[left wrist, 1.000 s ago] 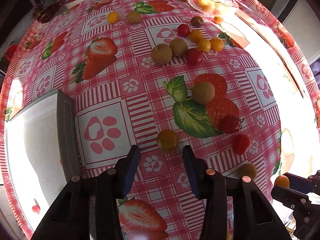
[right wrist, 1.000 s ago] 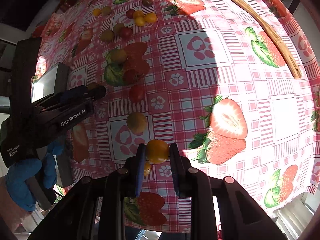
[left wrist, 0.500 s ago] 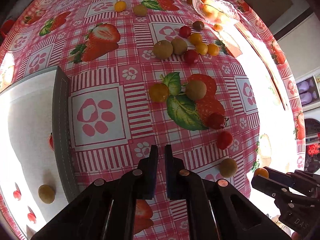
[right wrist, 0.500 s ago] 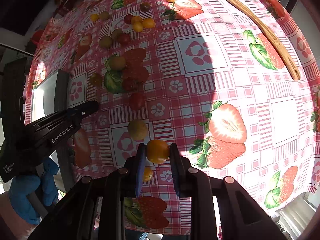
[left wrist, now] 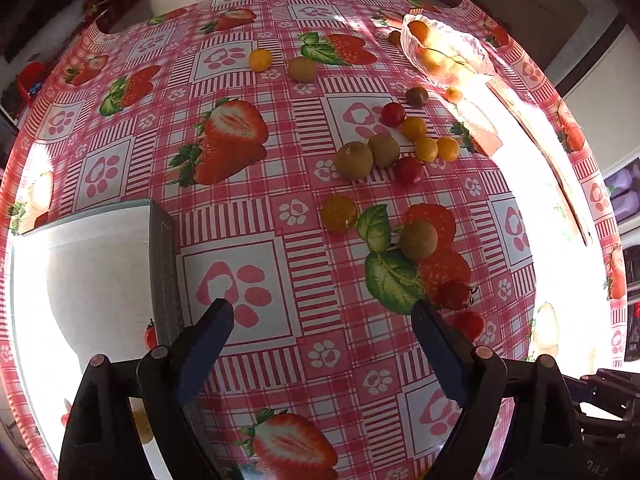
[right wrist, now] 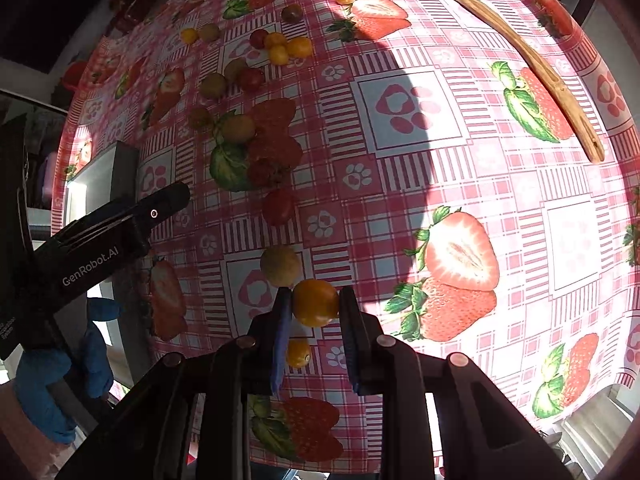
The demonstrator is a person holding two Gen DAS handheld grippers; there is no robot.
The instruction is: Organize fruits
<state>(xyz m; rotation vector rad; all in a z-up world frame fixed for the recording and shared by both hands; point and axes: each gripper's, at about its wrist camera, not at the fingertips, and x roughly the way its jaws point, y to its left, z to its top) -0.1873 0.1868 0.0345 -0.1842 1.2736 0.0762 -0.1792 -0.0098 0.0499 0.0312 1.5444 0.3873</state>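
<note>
My right gripper (right wrist: 314,304) is shut on an orange tomato (right wrist: 315,302) and holds it above the checked tablecloth. My left gripper (left wrist: 322,316) is wide open and empty, above the cloth beside a white tray (left wrist: 80,272). Ahead of it lie a loose orange tomato (left wrist: 339,213), a kiwi (left wrist: 418,239), a red tomato (left wrist: 454,295) and a farther cluster of kiwis (left wrist: 354,160) and small tomatoes (left wrist: 426,149). A glass bowl (left wrist: 448,54) with orange fruits stands at the far right. The left gripper also shows in the right wrist view (right wrist: 160,208).
The white tray has a dark rim (left wrist: 162,264) and holds small tomatoes (left wrist: 150,336). A wooden stick (right wrist: 532,68) lies along the table's right edge. A kiwi (right wrist: 281,266), a red tomato (right wrist: 278,206) and a small orange tomato (right wrist: 298,354) lie near my right gripper.
My left gripper was open by an orange tomato, shut empty while drawing back, and has opened wide again. The tomato rolled away toward the kiwi. The right gripper kept its tomato.
</note>
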